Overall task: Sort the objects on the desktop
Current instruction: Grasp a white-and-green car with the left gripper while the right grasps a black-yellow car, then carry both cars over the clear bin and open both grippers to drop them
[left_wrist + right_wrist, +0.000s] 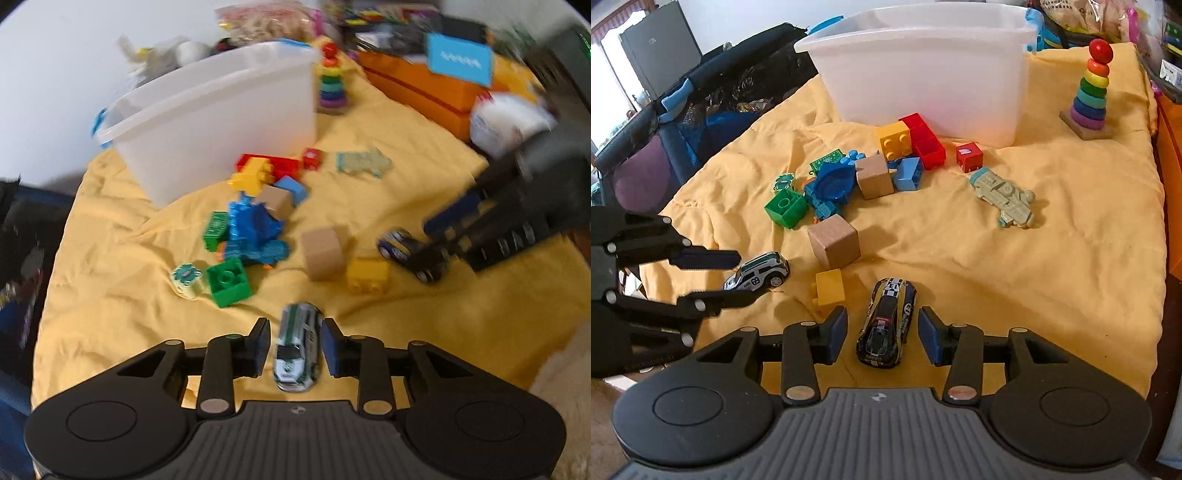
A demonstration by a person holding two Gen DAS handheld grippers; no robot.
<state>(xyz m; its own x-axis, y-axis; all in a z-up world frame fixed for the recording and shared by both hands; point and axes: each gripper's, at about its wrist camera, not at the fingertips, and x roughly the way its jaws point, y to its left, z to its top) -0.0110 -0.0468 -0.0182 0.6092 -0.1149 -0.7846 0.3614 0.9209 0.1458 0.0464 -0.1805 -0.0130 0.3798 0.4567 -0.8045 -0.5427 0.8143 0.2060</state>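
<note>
1. left wrist view: the left gripper (295, 347) stands partly open around the white and green toy car (297, 350), which lies on the yellow cloth (110, 295) at the near edge. the blue pads (263, 345) flank its sides with a thin gap showing on each side, so nothing is gripped.
2. the car's long axis runs near to far, in line with the fingers, so i judge a plain squeeze would catch it across its narrow width.
3. far and left stands the white bin (221, 122), the likely goal, with a heap of blocks (255, 221) between it and the car.
4. at the right, blurred, the right gripper (436, 251) sits at a dark car (397, 245).
5. right wrist view: the right gripper (882, 332) is open wider, its pads well clear of the black and yellow race car (886, 323) lying between them on the cloth.
6. this car also points near to far, nose towards the camera, along the fingers.
7. the bin (923, 74) is straight ahead and far; a yellow brick (829, 288) lies just left of the car.
8. at the left, the other gripper brackets the white car, its fingers above and below it in this view.
</note>
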